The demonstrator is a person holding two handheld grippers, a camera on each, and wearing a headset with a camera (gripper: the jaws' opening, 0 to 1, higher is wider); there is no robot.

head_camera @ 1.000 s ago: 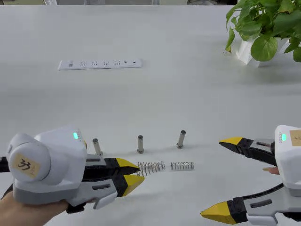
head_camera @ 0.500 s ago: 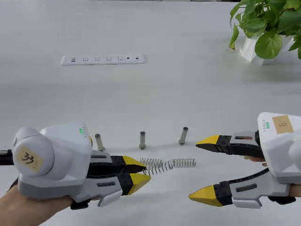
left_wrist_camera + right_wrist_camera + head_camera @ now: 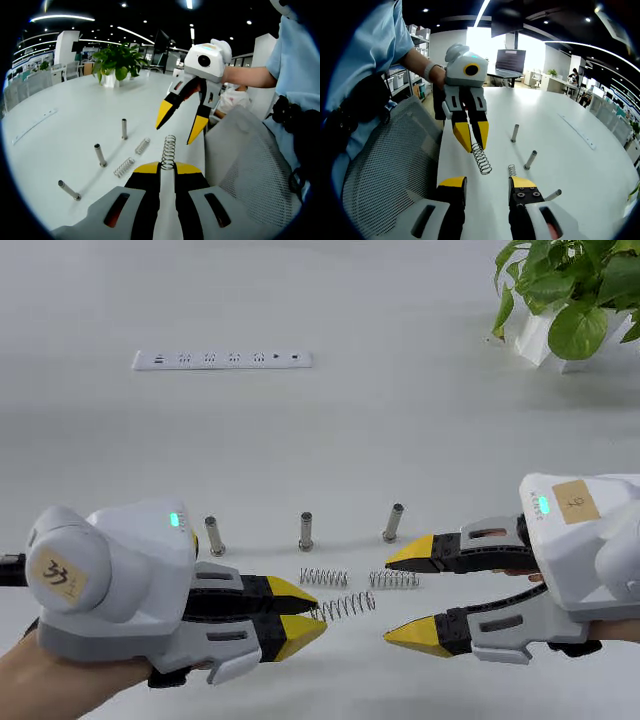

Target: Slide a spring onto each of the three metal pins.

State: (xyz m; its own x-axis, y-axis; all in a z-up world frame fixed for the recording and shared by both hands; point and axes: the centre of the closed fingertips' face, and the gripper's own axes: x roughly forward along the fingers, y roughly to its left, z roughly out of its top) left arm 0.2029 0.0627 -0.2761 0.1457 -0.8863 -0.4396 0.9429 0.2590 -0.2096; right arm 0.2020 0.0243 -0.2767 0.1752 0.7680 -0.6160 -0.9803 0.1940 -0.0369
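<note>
Three short metal pins (image 3: 212,536) (image 3: 306,531) (image 3: 393,523) stand in a row on the white table. My left gripper (image 3: 305,610) is shut on one end of a spring (image 3: 345,606), which sticks out toward the right, just above the table. From the left gripper view the same spring (image 3: 169,150) points forward from the closed jaws. Two more springs (image 3: 323,577) (image 3: 394,580) lie below the pins. My right gripper (image 3: 405,595) is open and faces the held spring's free end, a little to its right. The right gripper view has the left gripper (image 3: 470,135) with the spring (image 3: 481,158) hanging from it.
A white power strip (image 3: 222,360) lies at the far middle of the table. A potted plant (image 3: 570,290) stands at the far right corner. A grey mesh chair (image 3: 240,165) sits at the near table edge.
The left gripper has drawn one spring away from the other two, toward the near side and right. The right gripper has moved left toward it, still open.
</note>
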